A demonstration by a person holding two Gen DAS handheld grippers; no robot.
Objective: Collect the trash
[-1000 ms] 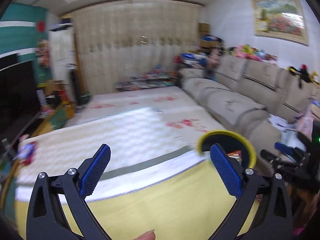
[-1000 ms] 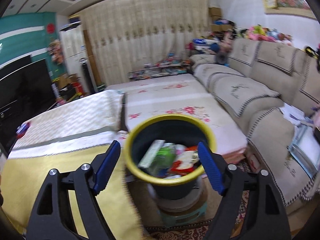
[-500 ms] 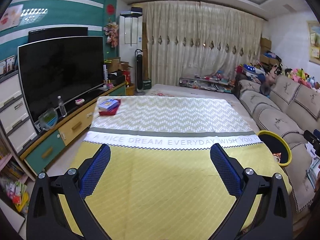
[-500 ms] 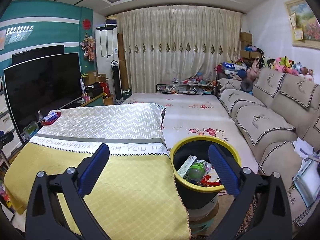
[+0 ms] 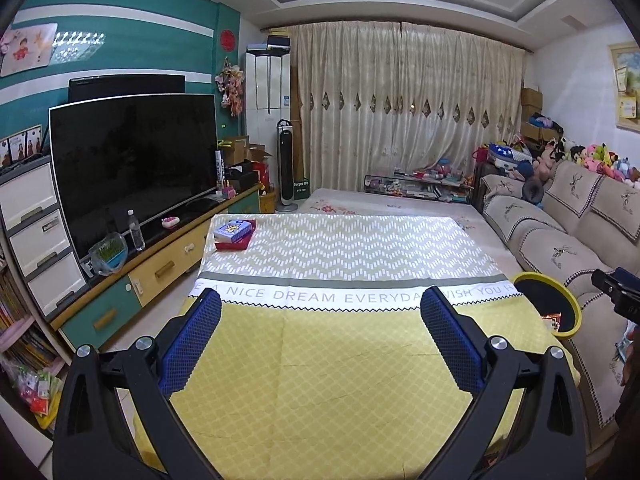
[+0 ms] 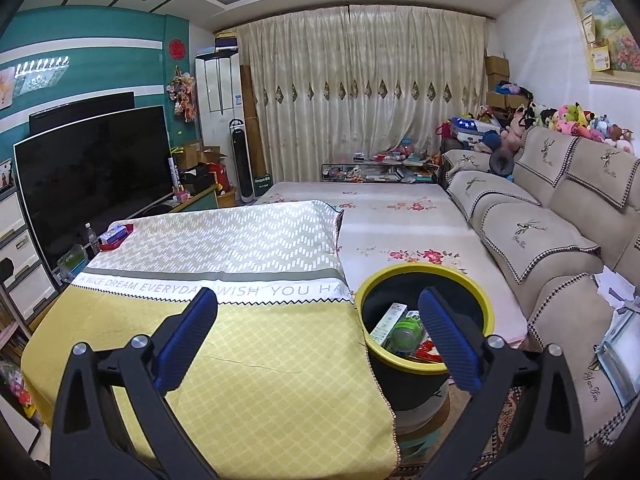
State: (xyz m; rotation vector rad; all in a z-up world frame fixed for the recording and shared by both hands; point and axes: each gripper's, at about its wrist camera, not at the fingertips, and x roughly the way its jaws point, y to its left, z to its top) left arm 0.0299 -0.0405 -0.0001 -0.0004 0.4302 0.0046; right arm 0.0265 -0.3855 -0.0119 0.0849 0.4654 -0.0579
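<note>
Yellow cloth covers the counter that fills the near part of both views, and its front half is bare, with no loose scrap that I can see on it.

Nearest to the camera, the left gripper stands wide with nothing between its blue pads. The right gripper is wide too. Its jaws have just been opening, and nothing is between them.

Just beyond the right gripper, at about 2 o'clock in the right wrist view, the trash bin stands against the right edge of the counter. It is black with a yellow rim. Inside it I see a white carton, a green bottle and a red wrapper. In the left wrist view the same bin shows at 3 o'clock, well to the side of the left gripper.

Farther on, across the white band of print, 1 thing lies at the far left corner of the counter: a blue box on top of a red box. From the left gripper it lies at about 11 o'clock, well apart. From the right gripper it lies at about 10 o'clock and farther. I judge that the left hand is the nearer one for it, if it counts as trash at all. Its long side seems to run from left to right, so a grip across the short side looks easiest.

Beyond the counter are a bed, a sofa and curtains.
</note>
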